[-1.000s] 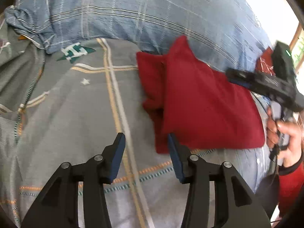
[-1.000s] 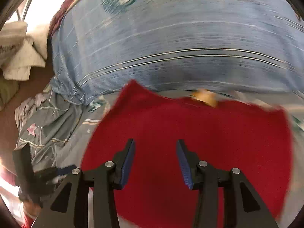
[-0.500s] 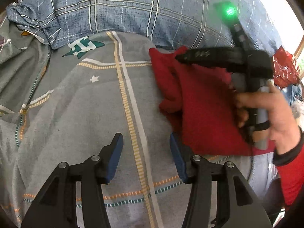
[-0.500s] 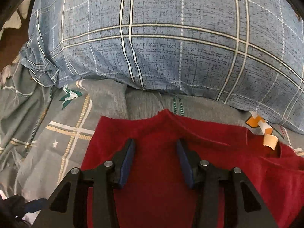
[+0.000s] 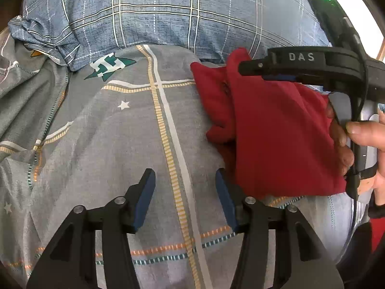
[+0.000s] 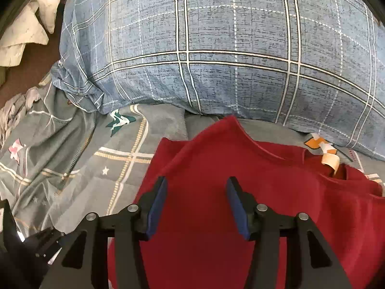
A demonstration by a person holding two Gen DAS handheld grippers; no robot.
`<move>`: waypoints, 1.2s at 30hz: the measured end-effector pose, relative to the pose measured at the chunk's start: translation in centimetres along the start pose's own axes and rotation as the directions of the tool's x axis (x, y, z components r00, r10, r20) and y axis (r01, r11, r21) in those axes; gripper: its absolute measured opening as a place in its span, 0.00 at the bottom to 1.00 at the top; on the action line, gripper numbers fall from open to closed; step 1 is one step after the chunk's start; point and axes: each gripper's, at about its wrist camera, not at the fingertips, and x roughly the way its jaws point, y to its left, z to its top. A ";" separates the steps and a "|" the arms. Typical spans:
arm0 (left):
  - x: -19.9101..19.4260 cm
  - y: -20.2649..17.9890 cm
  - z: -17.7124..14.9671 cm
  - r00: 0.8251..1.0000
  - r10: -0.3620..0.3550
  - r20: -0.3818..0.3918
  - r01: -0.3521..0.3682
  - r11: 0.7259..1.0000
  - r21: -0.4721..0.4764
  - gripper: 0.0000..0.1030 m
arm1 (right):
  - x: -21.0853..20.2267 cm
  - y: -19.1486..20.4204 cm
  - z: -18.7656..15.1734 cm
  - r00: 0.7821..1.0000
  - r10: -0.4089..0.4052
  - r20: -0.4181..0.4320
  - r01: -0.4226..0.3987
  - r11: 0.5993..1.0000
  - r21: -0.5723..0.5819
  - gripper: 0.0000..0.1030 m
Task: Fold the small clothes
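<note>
- Hovering over the red top (image 6: 240, 192), the right gripper (image 6: 196, 204) has its jaws about half spread and they've just been opening; cloth lies below the gap, but nothing's pinched.
- Left gripper (image 5: 184, 195) is the same deal: jaws just been widening, half apart, only bare quilt (image 5: 108, 156) under them, with its right pad right next to the top's near-left corner.
- The top lies on the quilt just short of the pillow (image 6: 216, 48), toward the quilt's right side in the left view. It's already doubled over, with a lumpy bit sticking out on its left edge.
- My read: a fold was just laid and both grippers let go. Next move probably means grabbing that lumpy left edge or the near corners and tucking them over, keeping layers lined up.
- Materials: top looks like soft matte knit, floppy, creases easily. The quilt is grey cotton with stripes and stars. The pillow is puffy blue plaid.
</note>
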 end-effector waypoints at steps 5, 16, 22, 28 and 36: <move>0.0 0.3 0.3 1.000 -0.021 0.002 0.021 0.999 -0.024 0.58 | 1.6 0.4 0.8 1.000 0.002 -0.009 -0.001 1.000 0.024 0.60; -0.2 1.6 0.7 0.990 -0.141 -0.004 0.139 0.982 -0.130 0.60 | 4.6 2.1 2.3 0.991 0.003 -0.133 -0.001 1.000 0.015 0.86; -0.3 1.5 0.9 0.979 -0.203 0.015 0.203 0.968 -0.149 0.66 | 7.1 5.1 1.1 0.975 -0.162 -0.154 0.133 0.974 -0.181 0.92; -0.1 0.0 1.6 0.962 -0.267 0.058 0.272 0.954 -0.125 0.82 | 4.5 3.1 0.6 0.995 -0.055 -0.089 0.042 0.989 -0.139 0.45; -0.2 -3.5 1.9 0.897 -0.437 0.072 0.439 0.899 -0.007 0.84 | 2.1 -0.9 0.8 0.990 0.126 -0.063 -0.125 0.992 0.020 0.30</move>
